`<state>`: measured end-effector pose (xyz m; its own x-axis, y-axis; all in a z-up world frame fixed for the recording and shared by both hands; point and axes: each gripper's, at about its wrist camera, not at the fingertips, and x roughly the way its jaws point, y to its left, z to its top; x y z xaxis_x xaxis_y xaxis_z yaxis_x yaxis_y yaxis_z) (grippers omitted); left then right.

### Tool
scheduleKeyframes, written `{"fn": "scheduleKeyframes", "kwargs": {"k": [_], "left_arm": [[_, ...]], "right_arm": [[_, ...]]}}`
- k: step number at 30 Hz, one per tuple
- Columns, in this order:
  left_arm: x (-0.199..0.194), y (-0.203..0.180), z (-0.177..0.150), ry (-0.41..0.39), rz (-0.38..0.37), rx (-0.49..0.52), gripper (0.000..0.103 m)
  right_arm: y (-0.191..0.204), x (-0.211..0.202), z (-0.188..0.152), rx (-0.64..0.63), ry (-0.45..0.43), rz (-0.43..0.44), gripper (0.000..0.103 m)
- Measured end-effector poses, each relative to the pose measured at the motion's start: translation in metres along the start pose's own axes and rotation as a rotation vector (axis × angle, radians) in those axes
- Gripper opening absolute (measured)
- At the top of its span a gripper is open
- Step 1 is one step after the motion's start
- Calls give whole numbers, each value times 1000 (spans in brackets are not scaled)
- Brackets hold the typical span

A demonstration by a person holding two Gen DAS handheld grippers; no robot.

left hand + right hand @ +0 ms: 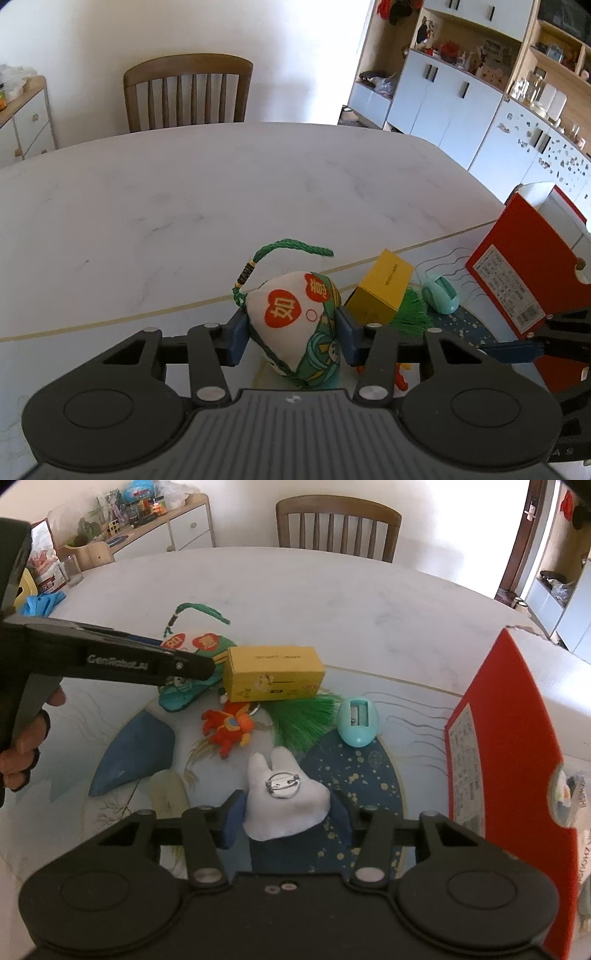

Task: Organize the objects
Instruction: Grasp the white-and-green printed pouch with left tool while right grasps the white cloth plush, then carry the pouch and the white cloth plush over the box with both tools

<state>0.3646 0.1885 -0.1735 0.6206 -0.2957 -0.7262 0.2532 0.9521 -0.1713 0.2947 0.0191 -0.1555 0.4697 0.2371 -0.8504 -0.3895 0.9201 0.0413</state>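
1. Blue pads of the left gripper (291,332) press both sides of a stuffed cloth sachet (295,325), low over the mat (351,775).
2. The right gripper (286,818) brackets a white felt brooch (284,797); whether both pads touch cannot be told.
3. Each lift should be slow, clearing the yellow box (273,672) on the way to the red box (509,757) at right.

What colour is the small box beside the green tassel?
Yellow. The small box shows best in the right wrist view, beside the green tassel.
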Motion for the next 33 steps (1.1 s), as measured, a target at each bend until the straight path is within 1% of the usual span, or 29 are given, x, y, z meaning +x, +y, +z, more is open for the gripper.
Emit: {"fn": "scheduleKeyframes", "kwargs": {"k": [4, 10, 16, 27, 33], "left_arm": [[-13, 1, -1, 1, 11, -39, 47], [-44, -5, -6, -14, 8, -56, 47], [-77, -20, -11, -42, 13, -54, 47], [-137, -45, -17, -82, -11, -70, 47], [-156, -72, -15, -50, -12, -53, 47]], "right_arm": [[-3, -12, -4, 28, -11, 6, 47], [-6, -41, -12, 54, -44, 23, 47], [-7, -74, -20, 69, -93, 39, 47], [-26, -132, -37, 106, -174, 70, 47], [-36, -153, -44, 108, -199, 68, 47]]}}
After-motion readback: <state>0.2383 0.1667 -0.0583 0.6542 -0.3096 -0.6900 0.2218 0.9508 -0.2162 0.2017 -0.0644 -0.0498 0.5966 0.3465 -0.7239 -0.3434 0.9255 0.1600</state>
